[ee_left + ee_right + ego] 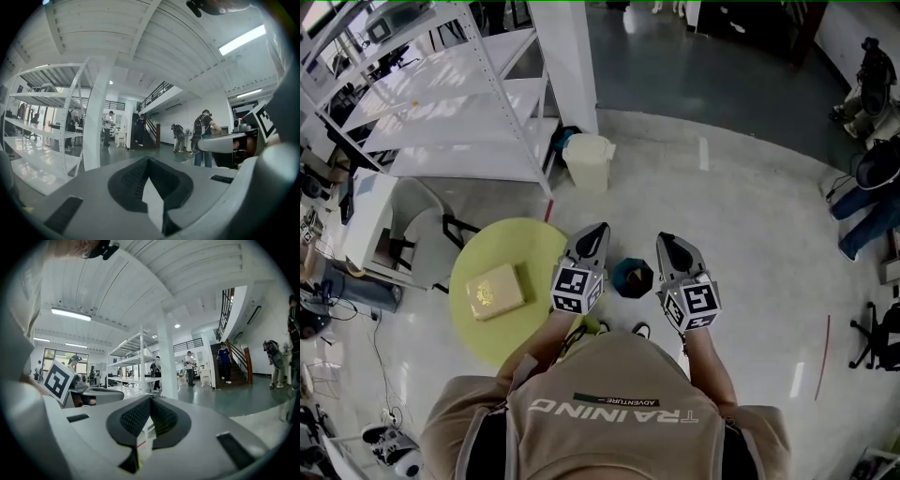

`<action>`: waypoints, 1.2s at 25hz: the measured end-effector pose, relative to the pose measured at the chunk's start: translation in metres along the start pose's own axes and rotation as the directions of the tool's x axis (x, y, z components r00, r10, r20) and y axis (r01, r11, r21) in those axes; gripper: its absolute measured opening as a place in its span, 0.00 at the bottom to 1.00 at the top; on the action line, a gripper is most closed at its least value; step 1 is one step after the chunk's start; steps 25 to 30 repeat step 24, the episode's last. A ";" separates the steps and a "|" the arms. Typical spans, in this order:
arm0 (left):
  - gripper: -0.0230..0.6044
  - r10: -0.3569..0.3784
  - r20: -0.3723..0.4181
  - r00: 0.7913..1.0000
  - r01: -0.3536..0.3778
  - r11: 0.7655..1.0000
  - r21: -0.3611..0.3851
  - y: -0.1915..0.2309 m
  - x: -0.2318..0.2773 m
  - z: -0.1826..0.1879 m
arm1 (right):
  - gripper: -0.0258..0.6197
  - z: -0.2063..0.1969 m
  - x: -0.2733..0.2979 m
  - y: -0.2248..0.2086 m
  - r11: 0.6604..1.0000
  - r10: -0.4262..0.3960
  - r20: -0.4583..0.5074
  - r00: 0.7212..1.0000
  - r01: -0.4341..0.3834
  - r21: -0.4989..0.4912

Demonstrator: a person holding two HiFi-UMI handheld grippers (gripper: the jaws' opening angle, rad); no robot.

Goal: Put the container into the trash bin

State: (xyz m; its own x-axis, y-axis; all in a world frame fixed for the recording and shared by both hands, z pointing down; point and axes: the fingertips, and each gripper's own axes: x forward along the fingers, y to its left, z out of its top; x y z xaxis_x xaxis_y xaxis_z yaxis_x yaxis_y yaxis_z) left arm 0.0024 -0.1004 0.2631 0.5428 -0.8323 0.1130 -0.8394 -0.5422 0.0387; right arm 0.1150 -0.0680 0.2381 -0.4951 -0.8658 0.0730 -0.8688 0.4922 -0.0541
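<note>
Head view: a tan box-shaped container [495, 291] lies flat on the yellow-green round bench [517, 246], a little left of the bench's middle, and nothing touches it. The left tongs [598, 228] hang level over the bench's right edge, well apart from the container. The right tongs [666, 237] are held further right of the bench, over the floor. A small dark bin [632, 277] stands on the floor just right of the bench, between the two tongs. A cream bin [588, 161] stands beyond the bench's far side, at the foot of a white rack [459, 103].

Left gripper view: the left tongs [149, 159] are clenched, their tips meeting with nothing between them. Ahead are the white rack [42, 140], a white pillar [96, 131] and people standing far off.

Right gripper view: the right tongs [150, 397] are likewise clenched and empty. Beyond them stand the rack [136, 362], the pillar [167, 357] and a staircase [234, 362].
</note>
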 end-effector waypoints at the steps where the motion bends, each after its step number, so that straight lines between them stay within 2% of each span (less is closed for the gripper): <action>1: 0.04 -0.001 0.003 1.000 0.001 1.000 0.001 0.000 0.000 0.002 | 0.04 0.002 0.000 0.000 1.000 0.000 -0.001 1.000 0.000 -0.010; 19: 0.04 0.011 0.009 1.000 -0.011 1.000 -0.017 0.006 0.004 -0.002 | 0.04 -0.007 0.013 0.009 0.996 0.033 -0.046 0.998 -0.037 -0.078; 30: 0.04 0.014 0.001 1.000 -0.014 0.999 -0.031 0.002 0.004 -0.009 | 0.04 -0.014 0.011 0.003 0.998 0.030 -0.062 0.998 -0.034 -0.059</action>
